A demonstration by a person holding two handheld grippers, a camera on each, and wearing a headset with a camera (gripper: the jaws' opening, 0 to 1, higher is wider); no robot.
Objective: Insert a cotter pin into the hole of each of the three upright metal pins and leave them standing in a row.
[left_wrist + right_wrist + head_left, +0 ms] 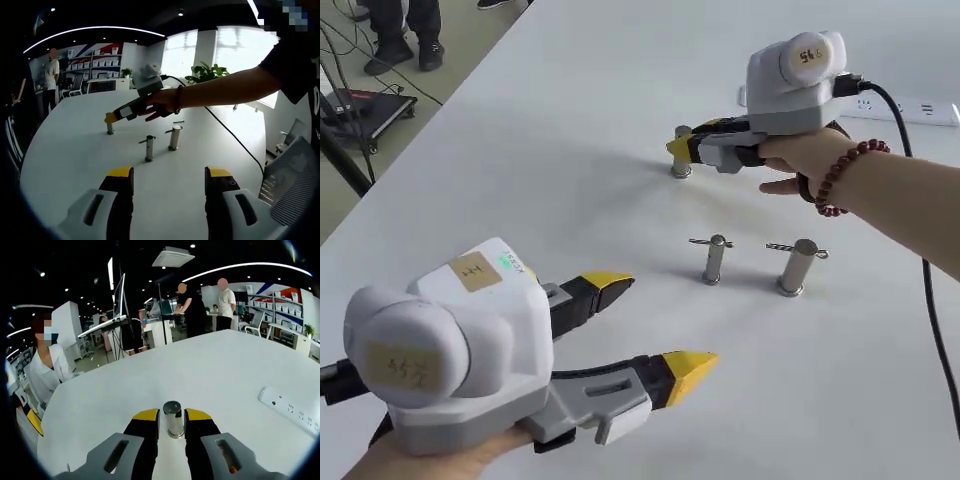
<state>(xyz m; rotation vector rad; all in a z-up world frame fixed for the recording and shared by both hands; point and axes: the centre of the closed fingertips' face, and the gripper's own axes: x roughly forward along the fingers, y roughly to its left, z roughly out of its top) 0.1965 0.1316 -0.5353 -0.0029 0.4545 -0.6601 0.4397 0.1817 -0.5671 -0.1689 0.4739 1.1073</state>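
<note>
**Metal pins: two fitted, one left**

On the white table (pixel 500 200), the centre pin (pixel 717 262) and right pin (pixel 798 270) stand with a cotter pin (pixel 708 241) through each. The far pin (pixel 681 165) seems clenched in the right gripper (pixel 676 148). The right gripper view shows its top bare, the head view its side. The left gripper (pixel 662 322) hangs spread, empty.

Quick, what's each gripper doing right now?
Left gripper: open, holding nothing.
Right gripper: jaws around the far metal pin; grip cannot be told.
</note>
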